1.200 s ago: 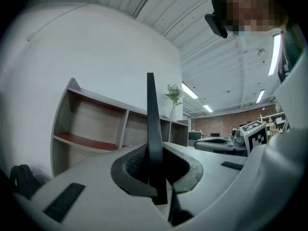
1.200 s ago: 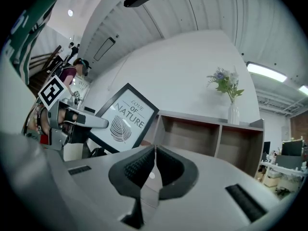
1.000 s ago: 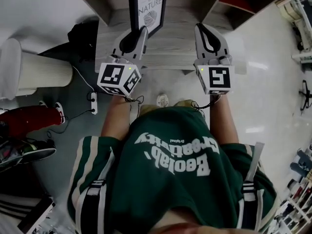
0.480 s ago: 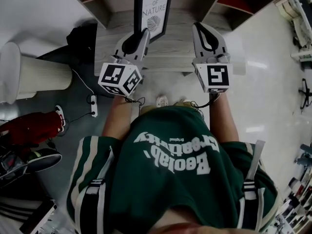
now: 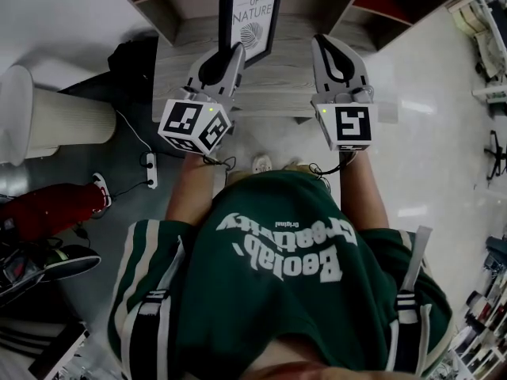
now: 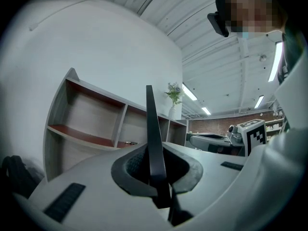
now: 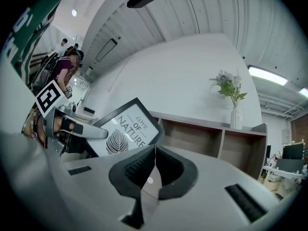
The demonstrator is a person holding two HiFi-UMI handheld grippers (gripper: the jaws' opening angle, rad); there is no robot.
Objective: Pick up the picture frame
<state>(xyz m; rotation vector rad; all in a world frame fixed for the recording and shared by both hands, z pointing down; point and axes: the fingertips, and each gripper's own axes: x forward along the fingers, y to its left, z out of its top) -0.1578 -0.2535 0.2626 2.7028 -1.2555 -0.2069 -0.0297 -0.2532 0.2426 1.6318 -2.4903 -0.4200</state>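
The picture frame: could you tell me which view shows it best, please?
The right gripper view: the picture frame faces it, print readable. The head view sees it from above, top cropped. The left gripper view shows only its thin edge, clamped in the left gripper.

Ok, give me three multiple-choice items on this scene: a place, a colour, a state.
1. Where does the vase stand? A on top of the shelf unit; B on the floor; C inside a compartment.
2. What colour is the picture frame's border? A white; B black; C red.
3. What is the left claw doing? A open and empty; B shut on the vase; C shut on the picture frame's edge.
Answers: 1 A, the right gripper view shows it on the unit's top board; 2 B, black border round the white print; 3 C, the left gripper view shows the frame's black edge pinched in its jaws.
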